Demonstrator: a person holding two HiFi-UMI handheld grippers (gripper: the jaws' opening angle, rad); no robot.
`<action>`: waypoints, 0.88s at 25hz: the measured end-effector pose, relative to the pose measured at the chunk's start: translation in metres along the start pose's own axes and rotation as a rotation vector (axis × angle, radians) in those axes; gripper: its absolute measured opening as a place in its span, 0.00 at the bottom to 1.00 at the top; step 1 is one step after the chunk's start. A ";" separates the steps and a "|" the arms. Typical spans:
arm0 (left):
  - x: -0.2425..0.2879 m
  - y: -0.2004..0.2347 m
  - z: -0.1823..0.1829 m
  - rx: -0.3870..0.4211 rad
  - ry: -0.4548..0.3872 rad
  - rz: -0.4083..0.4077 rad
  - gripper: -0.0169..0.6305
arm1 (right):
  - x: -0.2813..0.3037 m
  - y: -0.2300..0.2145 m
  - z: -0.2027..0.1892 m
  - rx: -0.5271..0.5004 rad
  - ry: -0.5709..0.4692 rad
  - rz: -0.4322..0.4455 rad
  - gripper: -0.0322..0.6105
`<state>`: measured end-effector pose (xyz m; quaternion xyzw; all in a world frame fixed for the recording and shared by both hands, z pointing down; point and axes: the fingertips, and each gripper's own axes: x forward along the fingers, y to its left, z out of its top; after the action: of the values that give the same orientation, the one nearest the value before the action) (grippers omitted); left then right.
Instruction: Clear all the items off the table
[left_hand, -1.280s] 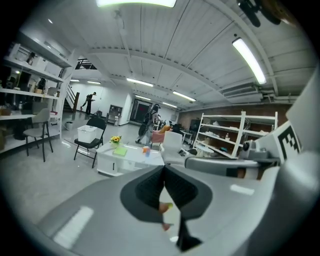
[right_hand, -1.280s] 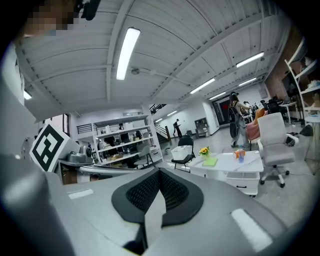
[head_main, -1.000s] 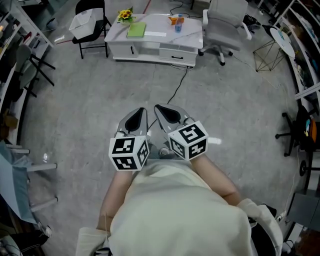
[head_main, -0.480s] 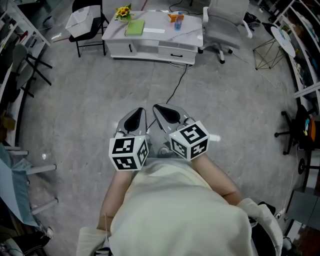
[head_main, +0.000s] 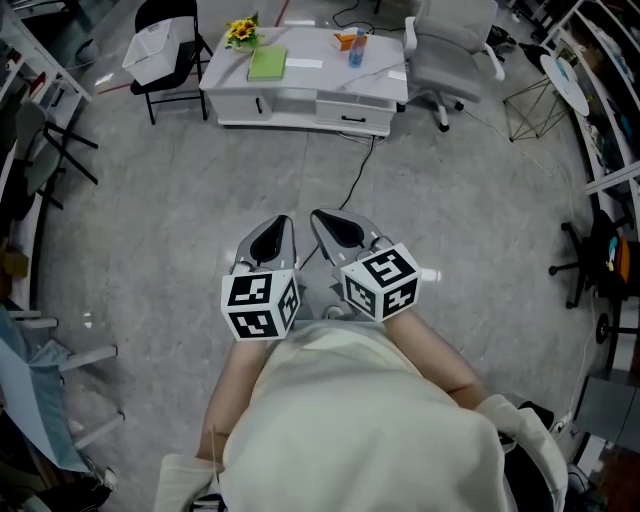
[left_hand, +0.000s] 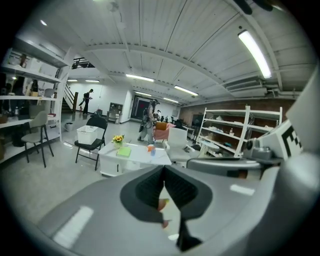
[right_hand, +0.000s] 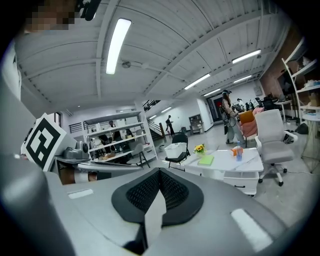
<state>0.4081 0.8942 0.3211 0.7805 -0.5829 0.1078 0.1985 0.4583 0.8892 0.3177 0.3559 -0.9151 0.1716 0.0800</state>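
Observation:
A low white table stands far ahead across the floor. On it are yellow flowers, a green book, an orange box and a blue bottle. My left gripper and right gripper are held side by side in front of my chest, both shut and empty, well short of the table. In the left gripper view the table with the flowers shows beyond the shut jaws. The right gripper view shows the table, book and bottle.
A black folding chair holding a white bin stands left of the table, and a white office chair stands to its right. A cable runs across the grey floor toward the table. Shelving lines both sides, and a wire stool is at the right.
The table and chairs have drifted slightly left and grown a little in the head view as I move toward them. Both grippers stay shut, side by side.

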 end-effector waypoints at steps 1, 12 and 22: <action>0.006 0.005 0.003 0.006 0.004 -0.003 0.04 | 0.007 -0.003 0.002 0.002 0.003 -0.005 0.05; 0.065 0.074 0.038 0.022 0.042 -0.025 0.04 | 0.102 -0.017 0.030 0.011 0.043 0.001 0.05; 0.119 0.136 0.068 0.011 0.077 -0.061 0.04 | 0.180 -0.034 0.056 0.031 0.071 -0.022 0.05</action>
<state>0.3095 0.7283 0.3329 0.7942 -0.5502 0.1347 0.2199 0.3479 0.7324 0.3230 0.3610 -0.9049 0.1973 0.1091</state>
